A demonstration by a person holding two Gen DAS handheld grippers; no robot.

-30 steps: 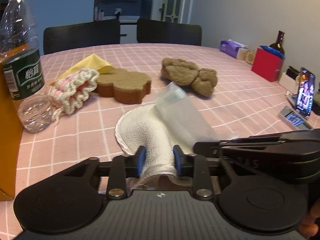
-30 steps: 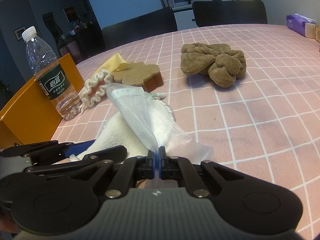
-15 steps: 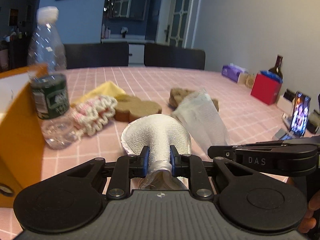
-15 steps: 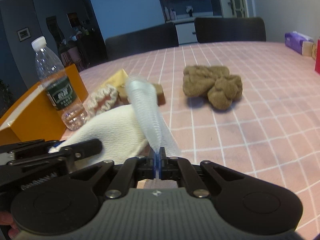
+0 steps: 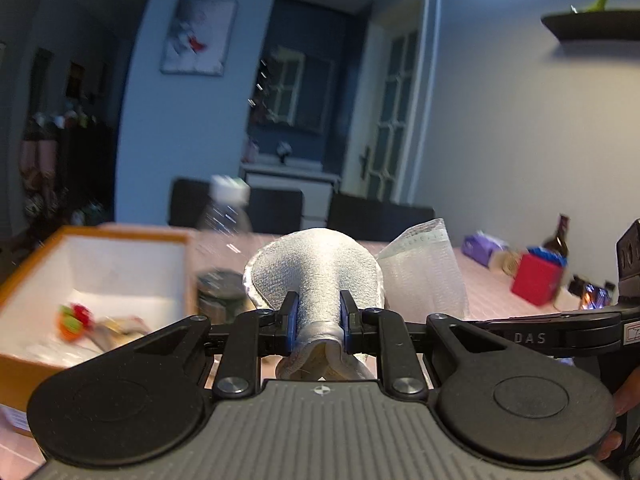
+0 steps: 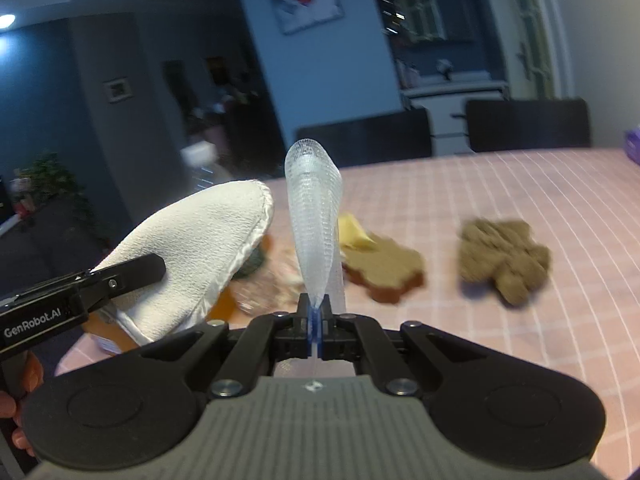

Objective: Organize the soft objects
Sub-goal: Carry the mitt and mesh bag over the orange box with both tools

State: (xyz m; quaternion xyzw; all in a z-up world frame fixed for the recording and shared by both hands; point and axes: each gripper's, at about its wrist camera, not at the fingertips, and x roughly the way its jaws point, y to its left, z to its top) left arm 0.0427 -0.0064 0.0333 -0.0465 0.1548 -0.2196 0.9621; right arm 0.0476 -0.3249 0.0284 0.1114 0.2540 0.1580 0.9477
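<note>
The left tongs (image 5: 316, 316) grip the white cloth pad (image 5: 316, 272) and the right tongs (image 6: 315, 314) pinch the clear mesh sleeve (image 6: 314, 232), both lifted above the desk (image 6: 500, 208) (probably for carrying). Farther left waits the orange box (image 5: 96, 272).

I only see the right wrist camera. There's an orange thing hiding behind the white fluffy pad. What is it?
Observer: An open orange box with a white inside; the left wrist view looks down into it.
Operator: Is anything in it?
Observer: Yes, a small red and green item lies at the bottom, too blurred to name.
Operator: How is the left gripper holding the white pad?
Observer: The left gripper has its jaws squeezed on a bunched neck of the white pad, which fans out above them.
Operator: What's far right on the table?
Observer: A red box beside a dark bottle.
</note>
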